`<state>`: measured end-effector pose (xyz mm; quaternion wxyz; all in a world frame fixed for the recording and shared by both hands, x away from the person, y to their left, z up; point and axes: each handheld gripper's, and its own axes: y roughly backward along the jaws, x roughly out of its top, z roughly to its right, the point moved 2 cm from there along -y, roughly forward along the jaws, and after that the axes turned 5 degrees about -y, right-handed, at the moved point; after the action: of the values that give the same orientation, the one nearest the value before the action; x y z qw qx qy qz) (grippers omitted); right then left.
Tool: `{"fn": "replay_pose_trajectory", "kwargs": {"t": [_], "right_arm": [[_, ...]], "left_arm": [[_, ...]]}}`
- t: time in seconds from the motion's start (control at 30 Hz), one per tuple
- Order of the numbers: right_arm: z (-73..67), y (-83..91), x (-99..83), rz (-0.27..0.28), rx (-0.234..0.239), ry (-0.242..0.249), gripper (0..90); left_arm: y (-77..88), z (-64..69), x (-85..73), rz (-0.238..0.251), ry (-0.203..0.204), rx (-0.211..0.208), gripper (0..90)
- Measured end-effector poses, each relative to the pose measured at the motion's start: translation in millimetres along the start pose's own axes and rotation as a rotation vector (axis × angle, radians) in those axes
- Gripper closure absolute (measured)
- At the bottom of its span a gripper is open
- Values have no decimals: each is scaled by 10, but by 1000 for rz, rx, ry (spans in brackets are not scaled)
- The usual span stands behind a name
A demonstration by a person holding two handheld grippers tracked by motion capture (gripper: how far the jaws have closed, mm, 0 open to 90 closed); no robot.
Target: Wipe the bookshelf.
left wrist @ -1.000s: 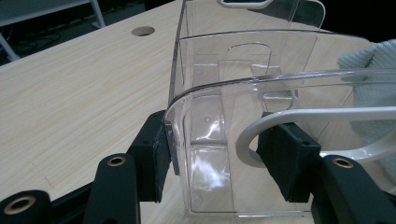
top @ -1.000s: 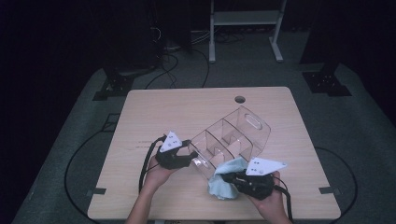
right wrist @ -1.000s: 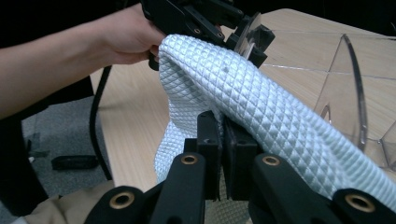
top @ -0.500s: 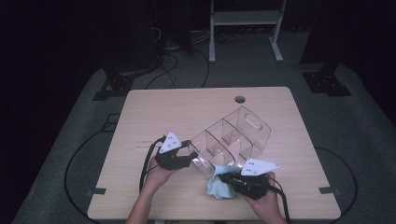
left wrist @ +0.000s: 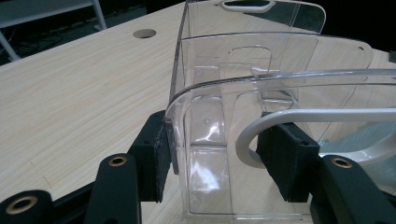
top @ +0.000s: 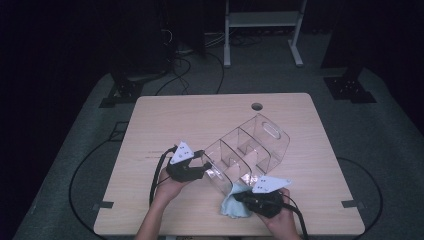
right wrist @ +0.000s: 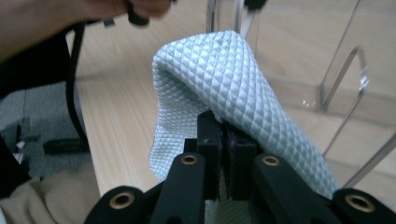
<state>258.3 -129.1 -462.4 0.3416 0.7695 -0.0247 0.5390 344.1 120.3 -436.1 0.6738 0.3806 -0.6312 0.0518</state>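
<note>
Two tongs busy | left tongs [left wrist: 215,158] clamp end wall of clear divided organizer [top: 250,150], lying tilted on bench [top: 160,120] | right tongs [right wrist: 223,140] pinch light-blue quilted cloth [right wrist: 224,88] beside organizer's open front | advice: hold organizer steady, wipe gently | obstacles: dividers, trailing cables [top: 157,172].

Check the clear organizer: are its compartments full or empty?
Empty. Through the clear organizer, the high view shows bare wood and dividers in every compartment; the blue cloth sits outside it.
</note>
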Motion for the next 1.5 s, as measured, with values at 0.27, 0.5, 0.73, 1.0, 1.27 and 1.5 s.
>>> {"fn": "replay_pose_trajectory", "kwargs": {"t": [0.27, 0.5, 0.73, 1.0, 1.27, 1.5], "right_arm": [[21, -95, -109, -39, 0, -9, 859], [41, -135, -156, -55, 7, -28, 860], [-18, 64, 61, 41, 3, -6, 860], [51, -156, -183, -56, 21, -47, 860], [-11, 50, 51, 40, 8, -13, 860], [-44, 150, 161, 86, 8, 2, 860]], "left_arm": [[2, 7, 0, 0, -5, 5, 457], [0, 5, -3, 5, -3, 3, 457], [0, 8, -4, 5, -1, 5, 458], [2, 2, -5, 4, -7, 3, 458], [-3, 4, -6, 8, 1, 6, 459], [1, 7, -7, 4, -4, 6, 459]]}}
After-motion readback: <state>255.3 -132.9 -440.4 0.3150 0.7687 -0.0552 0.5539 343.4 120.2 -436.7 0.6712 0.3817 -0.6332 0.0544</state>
